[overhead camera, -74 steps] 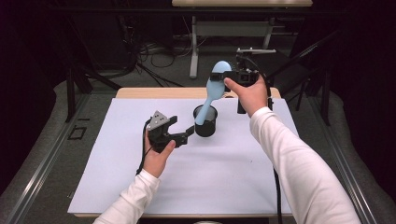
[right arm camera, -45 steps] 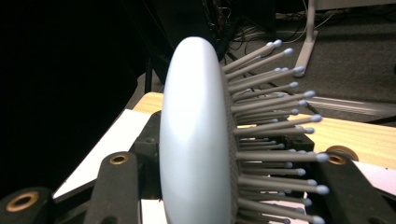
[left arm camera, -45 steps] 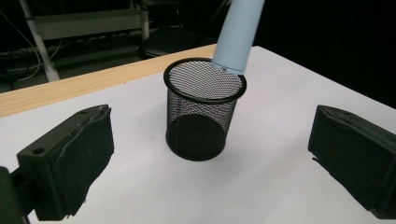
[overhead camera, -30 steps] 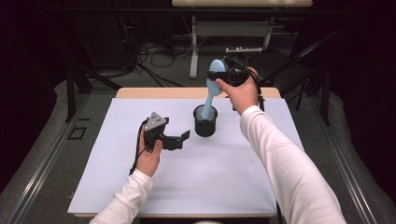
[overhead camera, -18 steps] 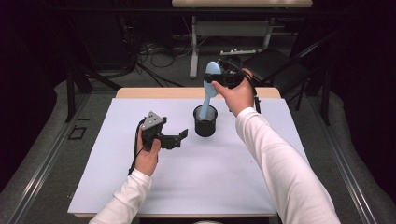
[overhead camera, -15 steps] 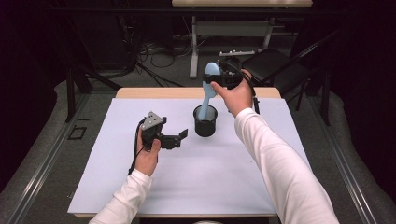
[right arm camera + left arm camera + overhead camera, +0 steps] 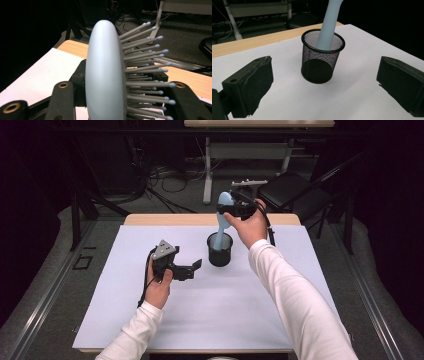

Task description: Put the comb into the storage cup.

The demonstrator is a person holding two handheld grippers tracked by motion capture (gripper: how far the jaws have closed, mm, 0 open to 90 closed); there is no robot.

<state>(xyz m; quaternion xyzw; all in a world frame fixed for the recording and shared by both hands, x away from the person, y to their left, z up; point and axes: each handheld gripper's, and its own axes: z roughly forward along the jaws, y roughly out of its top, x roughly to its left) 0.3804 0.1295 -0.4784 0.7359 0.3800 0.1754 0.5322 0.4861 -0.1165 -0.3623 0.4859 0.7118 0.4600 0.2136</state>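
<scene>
A pale blue hairbrush (image 7: 223,217) stands with its handle (image 7: 327,25) down inside a black mesh cup (image 7: 220,249) on the white table cover. My right gripper (image 7: 231,210) is shut on the brush's head (image 7: 105,75), above the cup; the bristles (image 7: 147,75) point right in the right gripper view. My left gripper (image 7: 192,268) is held low to the left of the cup (image 7: 322,58), open, with nothing between its pads (image 7: 259,80). It points at the cup from a short way off.
A white sheet (image 7: 125,310) covers the table, with a strip of bare wood (image 7: 165,219) along the far edge. Beyond the table stand a dark chair (image 7: 295,190), a table frame (image 7: 250,150) and floor cables.
The right gripper has carried the brush from a lean to nearly upright, its handle lower in the cup. The left gripper pulled back leftward from the cup earlier and has since stayed put.
</scene>
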